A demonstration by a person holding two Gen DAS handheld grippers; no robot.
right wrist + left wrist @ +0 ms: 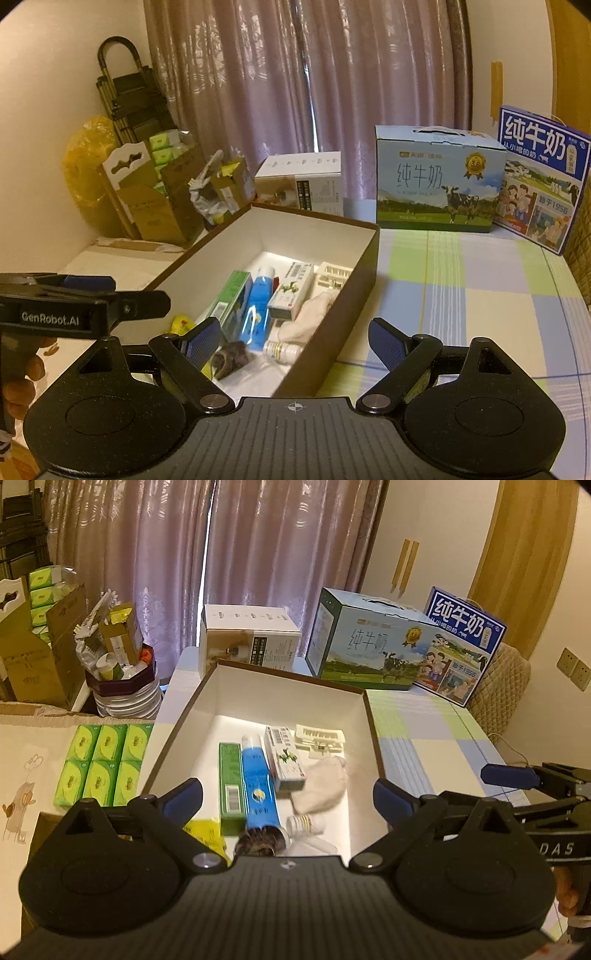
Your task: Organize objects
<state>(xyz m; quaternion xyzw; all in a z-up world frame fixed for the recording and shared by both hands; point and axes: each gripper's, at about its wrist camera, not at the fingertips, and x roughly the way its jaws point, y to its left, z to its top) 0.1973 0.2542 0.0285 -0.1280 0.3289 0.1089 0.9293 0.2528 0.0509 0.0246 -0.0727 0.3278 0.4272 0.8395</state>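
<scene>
A brown box with white inside sits on the checked table. In it lie a green carton, a blue tube, a white carton, a white plastic part, a white cloth, a small bottle, a dark lump and a yellow packet. My left gripper is open over the box's near end. My right gripper is open over its near right wall.
Two milk cartons and a white box stand behind the brown box. Green tissue packs lie to its left. Cardboard boxes and a bin crowd the left. The right gripper's finger shows in the left wrist view.
</scene>
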